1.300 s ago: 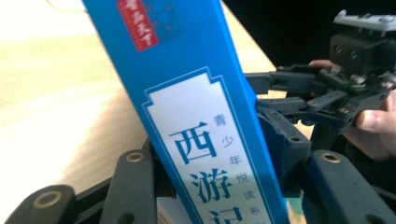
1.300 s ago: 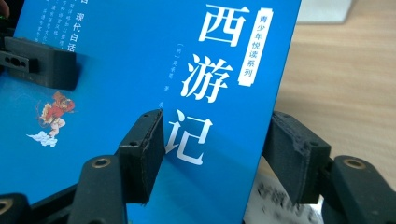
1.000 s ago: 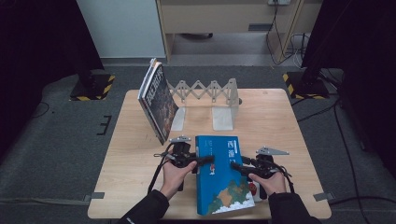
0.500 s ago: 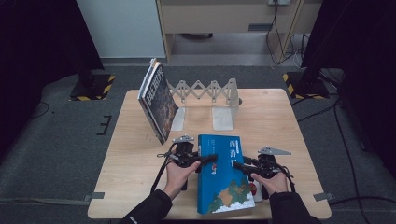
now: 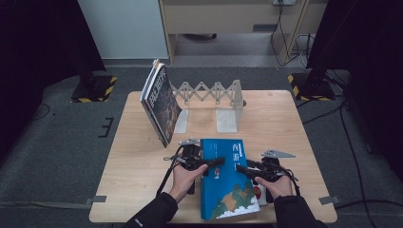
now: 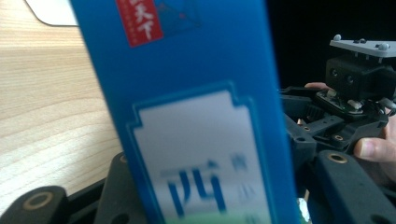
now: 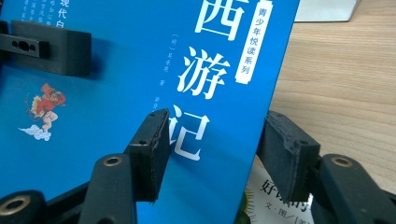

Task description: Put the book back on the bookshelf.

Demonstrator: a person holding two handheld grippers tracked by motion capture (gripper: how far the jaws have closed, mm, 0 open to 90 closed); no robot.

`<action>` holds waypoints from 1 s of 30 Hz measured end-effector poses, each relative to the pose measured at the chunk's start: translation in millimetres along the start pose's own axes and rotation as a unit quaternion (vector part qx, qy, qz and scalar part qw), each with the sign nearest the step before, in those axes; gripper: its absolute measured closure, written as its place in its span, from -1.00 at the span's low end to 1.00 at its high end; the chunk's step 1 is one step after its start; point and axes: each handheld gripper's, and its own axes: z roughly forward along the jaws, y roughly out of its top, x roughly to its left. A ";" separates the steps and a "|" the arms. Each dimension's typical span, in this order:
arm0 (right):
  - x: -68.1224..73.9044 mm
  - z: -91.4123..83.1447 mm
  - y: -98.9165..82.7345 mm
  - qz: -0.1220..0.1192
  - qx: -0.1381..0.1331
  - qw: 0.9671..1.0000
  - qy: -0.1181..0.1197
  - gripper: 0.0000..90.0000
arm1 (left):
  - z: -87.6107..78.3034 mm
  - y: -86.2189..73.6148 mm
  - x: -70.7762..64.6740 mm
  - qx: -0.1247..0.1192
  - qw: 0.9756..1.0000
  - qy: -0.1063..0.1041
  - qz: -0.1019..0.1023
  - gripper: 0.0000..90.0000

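Behind your hands, a dark book [image 5: 160,102] leans on the folding bookend rack [image 5: 211,97]. The blue book [image 5: 227,178] with white title characters lies at the table's [image 5: 142,156] near edge. Your left gripper [image 5: 216,163] has been opening, your right gripper [image 7: 212,154] closing, each astride one edge; whether either really grips, I cannot tell.

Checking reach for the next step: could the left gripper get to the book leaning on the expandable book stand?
Probably yes. The leaning book stands just beyond the left gripper with bare table between them, but its jaws, just opening, straddle the blue book and must let go first.
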 end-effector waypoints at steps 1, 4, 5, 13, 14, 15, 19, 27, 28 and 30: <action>0.0 0.0 0.0 -0.002 0.002 1.000 0.000 -0.01 | 0.5 0.0 0.1 -0.001 1.000 0.001 -0.003 0.07; -0.5 0.2 -0.2 -0.003 0.002 1.000 -0.001 -0.01 | 2.2 0.3 0.6 -0.003 1.000 0.002 -0.011 0.10; -0.5 0.2 -0.2 -0.003 0.002 1.000 -0.001 -0.01 | 2.7 0.3 0.5 -0.004 1.000 0.003 -0.013 0.10; 0.0 -0.6 -0.1 0.000 0.003 1.000 -0.003 -0.01 | 4.7 0.5 0.0 -0.012 1.000 0.007 -0.018 0.11; -0.1 -0.6 0.0 -0.001 0.004 1.000 -0.003 -0.01 | 4.8 0.6 0.1 -0.012 1.000 0.006 -0.018 0.11; 0.2 -0.7 0.1 0.000 0.005 1.000 -0.003 -0.01 | 4.7 0.5 0.4 -0.012 1.000 0.005 -0.020 0.11; 1.8 -2.2 1.9 -0.014 -0.006 1.000 0.006 0.03 | -3.4 5.8 1.6 -0.006 1.000 0.004 -0.025 0.30; 7.0 -1.9 5.6 -0.038 -0.041 0.998 0.032 -0.05 | -26.8 21.8 -9.1 -0.015 1.000 0.005 0.009 0.34; 6.6 -2.8 5.9 -0.036 -0.042 0.998 0.034 -0.07 | -29.6 23.4 -11.1 -0.017 1.000 0.005 0.014 0.34; 5.1 -5.5 6.6 -0.035 -0.049 0.998 0.036 -0.08 | -35.0 26.4 -14.9 -0.020 0.999 0.005 0.028 0.35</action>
